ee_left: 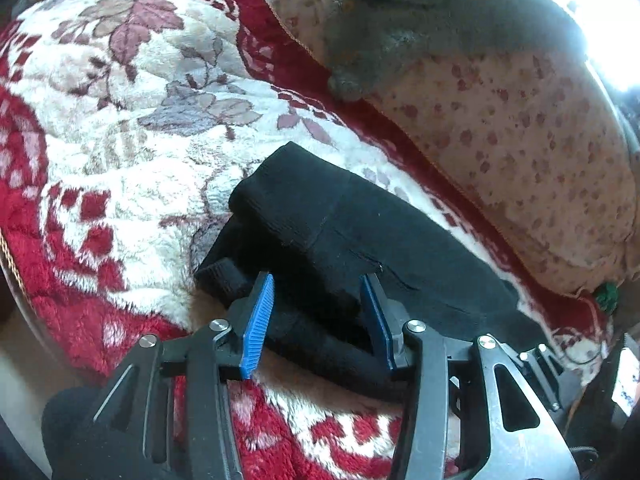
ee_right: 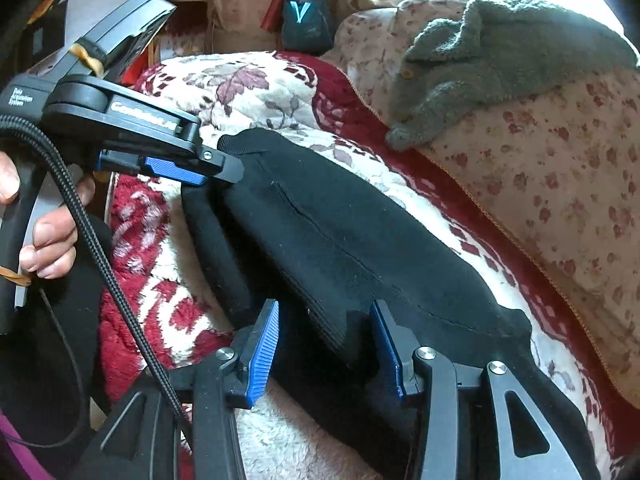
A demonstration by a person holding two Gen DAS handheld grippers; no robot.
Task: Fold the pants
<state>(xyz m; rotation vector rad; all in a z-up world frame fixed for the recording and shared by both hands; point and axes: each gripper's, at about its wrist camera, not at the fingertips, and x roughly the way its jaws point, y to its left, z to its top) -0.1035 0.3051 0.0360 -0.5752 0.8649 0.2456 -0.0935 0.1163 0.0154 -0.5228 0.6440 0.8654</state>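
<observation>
Seen through the left wrist camera: red and cream flowered blanket (ee_left: 120, 120) spread wide at the left and below. In the middle, black pants (ee_left: 340, 232), folded into a thick long bundle, lying on that blanket. Left claw (ee_left: 320, 316) lowered over the near edge of the bundle, blue pads (ee_left: 260, 320) standing apart, black cloth between them but not pressed by them. Farther right, a cushion with small red spots (ee_left: 520, 152), and on top of it a grey fleece garment (ee_left: 420, 20). At the far right, strong white light.

Seen through the right wrist camera: at the far left, a hand (ee_right: 44, 236) around the grip of the other device, a braided black cable (ee_right: 100, 256) running down past it. Left claw (ee_right: 192, 170) seen from the side, reaching to the far end of the pants (ee_right: 340, 240); from this angle, could not tell its opening. Lower middle, right claw (ee_right: 324, 348) with blue pads (ee_right: 264, 356) apart, the edge of the bundle between them, not squeezed. Behind, at the top, a dark bag (ee_right: 306, 24); contents not visible. To the right, the same spotted cushion (ee_right: 540, 184) and grey garment (ee_right: 500, 60).
</observation>
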